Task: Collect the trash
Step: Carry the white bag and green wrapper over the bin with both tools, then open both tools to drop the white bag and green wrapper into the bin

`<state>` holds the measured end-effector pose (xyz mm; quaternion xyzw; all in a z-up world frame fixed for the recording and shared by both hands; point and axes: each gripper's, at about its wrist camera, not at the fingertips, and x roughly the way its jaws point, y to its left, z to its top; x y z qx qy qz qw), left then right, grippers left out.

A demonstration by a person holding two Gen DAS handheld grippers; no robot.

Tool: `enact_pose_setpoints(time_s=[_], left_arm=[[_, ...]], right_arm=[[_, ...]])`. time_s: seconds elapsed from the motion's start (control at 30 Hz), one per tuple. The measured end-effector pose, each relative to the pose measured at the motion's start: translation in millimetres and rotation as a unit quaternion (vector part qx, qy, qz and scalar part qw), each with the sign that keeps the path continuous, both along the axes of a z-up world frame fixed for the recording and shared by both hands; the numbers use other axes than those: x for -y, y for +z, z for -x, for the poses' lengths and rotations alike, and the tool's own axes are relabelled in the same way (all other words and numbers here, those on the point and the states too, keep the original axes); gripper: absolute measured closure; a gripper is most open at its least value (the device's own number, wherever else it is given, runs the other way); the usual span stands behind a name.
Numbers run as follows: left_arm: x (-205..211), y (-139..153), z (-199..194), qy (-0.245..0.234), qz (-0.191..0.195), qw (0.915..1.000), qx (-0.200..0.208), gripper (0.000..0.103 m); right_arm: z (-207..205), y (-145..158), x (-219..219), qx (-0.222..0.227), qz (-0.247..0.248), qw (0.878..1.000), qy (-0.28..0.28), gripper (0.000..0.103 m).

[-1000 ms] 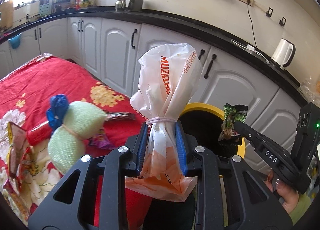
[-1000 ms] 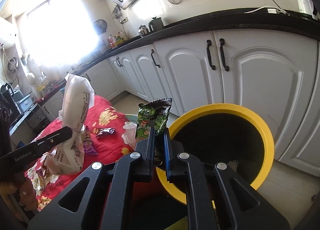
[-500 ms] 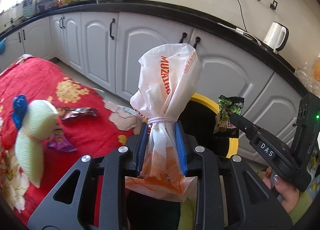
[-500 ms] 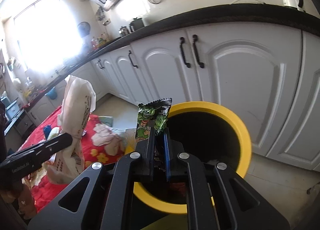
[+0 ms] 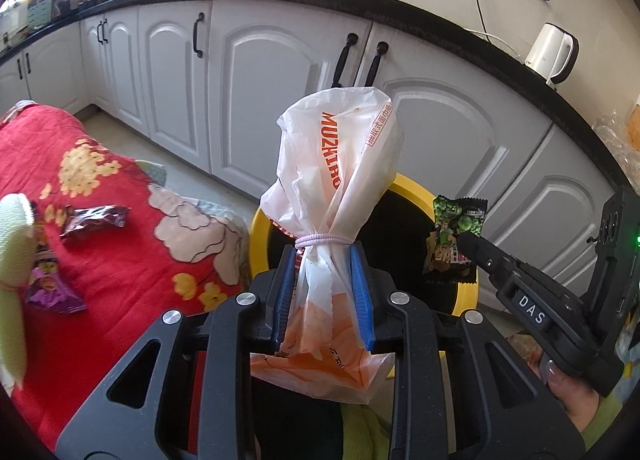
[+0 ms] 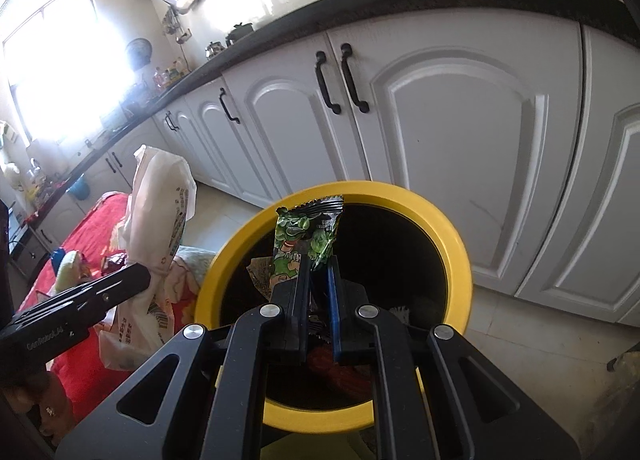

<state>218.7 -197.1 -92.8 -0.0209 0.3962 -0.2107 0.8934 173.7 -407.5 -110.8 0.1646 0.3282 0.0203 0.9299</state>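
My left gripper [image 5: 323, 260] is shut on a white and orange plastic bag [image 5: 340, 163] tied with a band, held upright at the left rim of the yellow-rimmed black bin [image 5: 412, 187]. My right gripper [image 6: 319, 264] is shut on a green snack wrapper [image 6: 306, 236] and holds it over the bin's opening [image 6: 448, 244]. The right gripper [image 5: 468, 244] with the wrapper [image 5: 456, 240] shows in the left wrist view. The bag [image 6: 160, 211] and left gripper [image 6: 140, 276] show at left in the right wrist view. Trash lies inside the bin.
A red flowered cloth [image 5: 100, 252] lies left of the bin with a dark wrapper [image 5: 96, 219], a purple wrapper [image 5: 52, 284] and a pale green sponge [image 5: 12, 260] on it. White cabinets [image 5: 280, 91] under a black counter stand behind the bin. A kettle [image 5: 550, 55] stands on the counter.
Both grippers have moved toward the bin with their loads. The wrapper has come over the bin's opening, and the bag has come to its left rim.
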Motion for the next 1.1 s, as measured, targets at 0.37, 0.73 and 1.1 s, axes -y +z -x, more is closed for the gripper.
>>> enact_pose_setpoints(time_s=[0.37,0.73,1.1], left_arm=[[19.4,-17.9,-17.6,-0.011,-0.003,0.9997,-0.021,0.082],[23.5,-24.7,-25.4,-0.007,-0.003,0.9996,-0.026,0.079],[1.1,-10.4,-18.8,0.025,0.013,0.9996,-0.007,0.028]], right_arm=[[-5.2,-14.5,8.9,-0.016,0.000,1.000,-0.012,0.095],[-6.5,-23.4,15.5,-0.027,-0.004,0.999,-0.024,0.092],[-2.7,-17.0,20.5,-0.015,-0.013,0.999,-0.046,0.055]])
